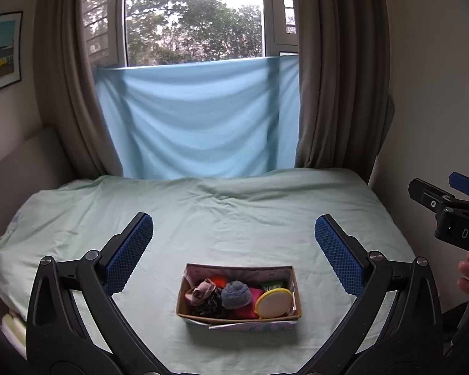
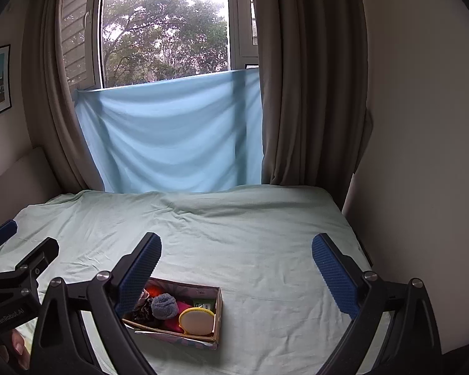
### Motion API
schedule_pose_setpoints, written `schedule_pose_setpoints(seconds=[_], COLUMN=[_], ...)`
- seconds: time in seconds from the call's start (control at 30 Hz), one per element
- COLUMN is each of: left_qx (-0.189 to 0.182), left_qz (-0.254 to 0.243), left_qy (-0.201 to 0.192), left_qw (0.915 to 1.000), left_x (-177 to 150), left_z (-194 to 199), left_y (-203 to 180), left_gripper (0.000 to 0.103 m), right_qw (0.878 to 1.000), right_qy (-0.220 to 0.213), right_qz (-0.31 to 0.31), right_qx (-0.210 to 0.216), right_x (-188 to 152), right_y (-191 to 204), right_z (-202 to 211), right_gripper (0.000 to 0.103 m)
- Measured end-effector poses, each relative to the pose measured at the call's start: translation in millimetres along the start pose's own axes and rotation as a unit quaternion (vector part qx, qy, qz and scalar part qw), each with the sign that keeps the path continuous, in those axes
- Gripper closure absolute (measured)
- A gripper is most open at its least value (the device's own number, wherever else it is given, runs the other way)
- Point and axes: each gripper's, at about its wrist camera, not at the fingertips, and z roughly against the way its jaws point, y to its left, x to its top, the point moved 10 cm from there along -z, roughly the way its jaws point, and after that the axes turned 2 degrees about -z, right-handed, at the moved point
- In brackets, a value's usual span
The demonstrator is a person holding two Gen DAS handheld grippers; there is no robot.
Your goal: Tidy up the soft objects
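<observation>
A small open cardboard box (image 1: 239,315) sits on the pale green bedsheet (image 1: 234,218) near the foot of the bed, packed with soft things: a rolled grey-blue sock (image 1: 236,294), a pinkish knotted cloth (image 1: 200,290), a round cream sponge with a yellow rim (image 1: 274,303). All look light and squashy; I'd pinch each across its bulk. The left gripper (image 1: 234,248) hangs above the box, fingers spread wide and empty, and the right gripper (image 2: 236,270) likewise.
</observation>
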Motion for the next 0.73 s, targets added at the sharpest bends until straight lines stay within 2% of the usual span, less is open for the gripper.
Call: schedule_pose_setpoints(seconds=[0.47,0.57,0.73], left_qx=[0.018,0.029,0.024], left_qz=[0.001,0.005,0.01], left_qy=[-0.023,-0.02,-0.014], left_qw=[0.9996,0.9994,0.9996], left_x=[9.6,8.6,4.9], left_z=[-0.8,-4.1,-9.8], left_y=[7.9,11.3,12.6], left_gripper=[0.0,0.0,0.0], right_qw=[1.0,1.0,1.0], right_qy=[-0.003,-0.001,0.007], right_qz=[-0.006,-0.007,-0.007], right_qx=[-0.004,-0.005,-0.004], right_x=[5.0,4.3,2.7], right_y=[-4.8,-4.6,-3.1], right_z=[-5.5,-6.0,-11.3], right_gripper=[0.007,0.007,0.007])
